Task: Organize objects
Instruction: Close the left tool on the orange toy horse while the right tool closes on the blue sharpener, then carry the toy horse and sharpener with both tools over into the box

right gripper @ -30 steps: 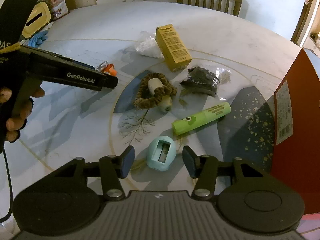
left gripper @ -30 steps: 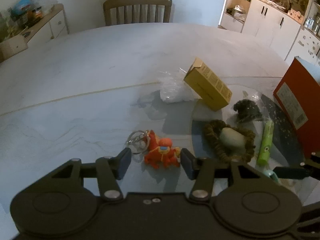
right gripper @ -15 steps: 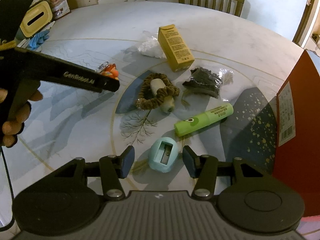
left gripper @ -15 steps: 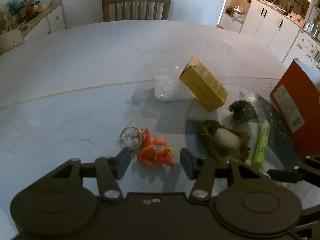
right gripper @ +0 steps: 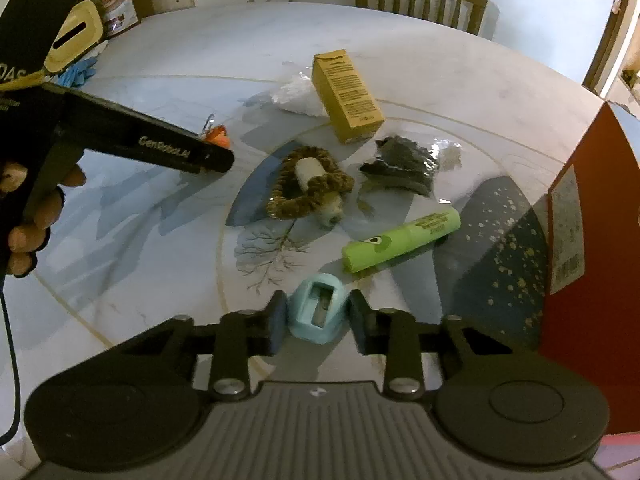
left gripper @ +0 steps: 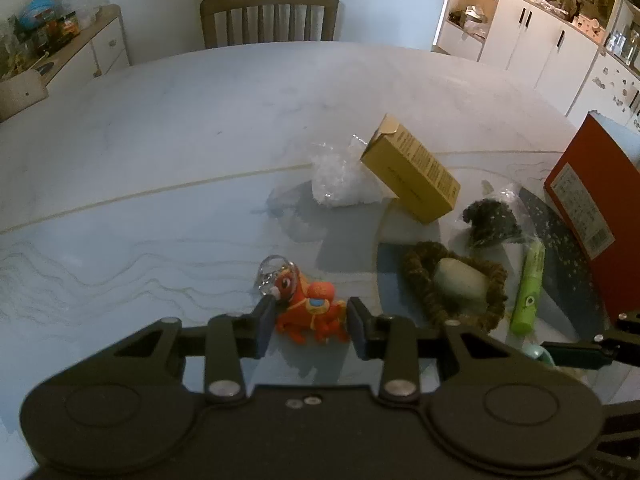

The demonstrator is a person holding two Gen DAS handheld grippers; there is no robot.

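Note:
An orange toy horse keychain [left gripper: 310, 312] with a metal ring lies on the marble table [left gripper: 160, 140]. My left gripper [left gripper: 311, 326] is closing on it, and both pads touch its sides. In the right wrist view a light blue pencil sharpener [right gripper: 318, 308] sits between the fingers of my right gripper [right gripper: 319, 320], whose jaws are closing against its flanks. The left gripper [right gripper: 216, 160] also shows there, held by a hand at the left and covering most of the toy [right gripper: 218, 138].
Further back lie a yellow carton [left gripper: 412, 178], a crumpled clear bag [left gripper: 344, 184], a dark packet [left gripper: 490, 220], a brown braided ring around a white piece [left gripper: 452, 284] and a green marker [right gripper: 400, 240]. A red box [left gripper: 592, 208] stands at the right. A chair [left gripper: 268, 16] is behind the table.
Both grippers' jaws have narrowed from wide apart to touching the toy and the sharpener. The left gripper shifted slightly; the right stayed put.

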